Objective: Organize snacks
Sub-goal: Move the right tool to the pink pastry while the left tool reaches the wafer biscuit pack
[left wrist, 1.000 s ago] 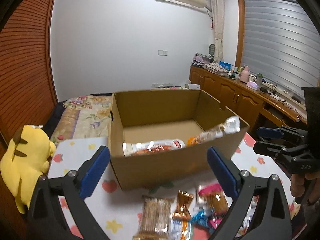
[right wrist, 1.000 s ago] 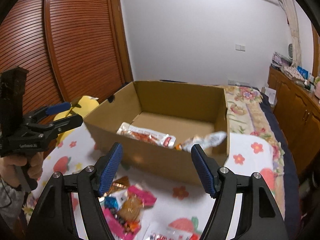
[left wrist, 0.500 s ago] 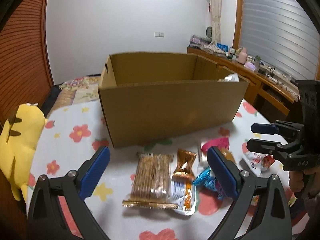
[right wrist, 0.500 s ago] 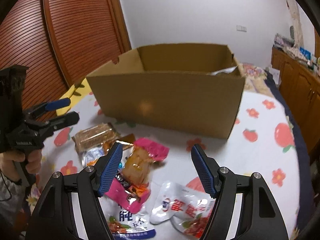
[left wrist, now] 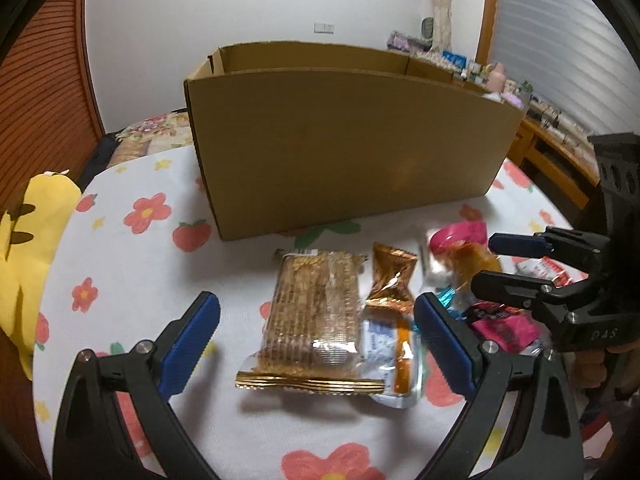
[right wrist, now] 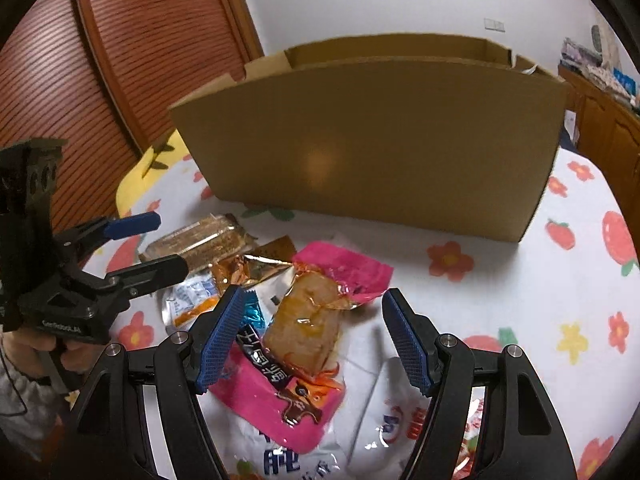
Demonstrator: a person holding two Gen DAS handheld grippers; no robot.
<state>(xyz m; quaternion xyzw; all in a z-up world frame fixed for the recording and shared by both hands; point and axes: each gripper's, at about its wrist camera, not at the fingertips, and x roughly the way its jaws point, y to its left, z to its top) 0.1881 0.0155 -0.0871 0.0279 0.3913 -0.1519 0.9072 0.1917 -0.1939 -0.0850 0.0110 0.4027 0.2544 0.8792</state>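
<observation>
Spread wide and empty, the left claw [left wrist: 316, 344] is held over a brown cracker pack [left wrist: 314, 316] on the flowered table [left wrist: 132, 264]; the right claw [right wrist: 312, 340], equally wide, is poised above a pink-wrapped snack [right wrist: 316, 312]. Behind the 2 claws, a cardboard box [right wrist: 372, 148] is seen.

Left claw [left wrist: 316, 350] and right claw [right wrist: 312, 344] gape, angled downward.

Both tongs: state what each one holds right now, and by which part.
Nothing is held. The left tongs stand open above the biscuit pack; the right tongs stand open above the pink-wrapped snack, pads clear of both.
</observation>
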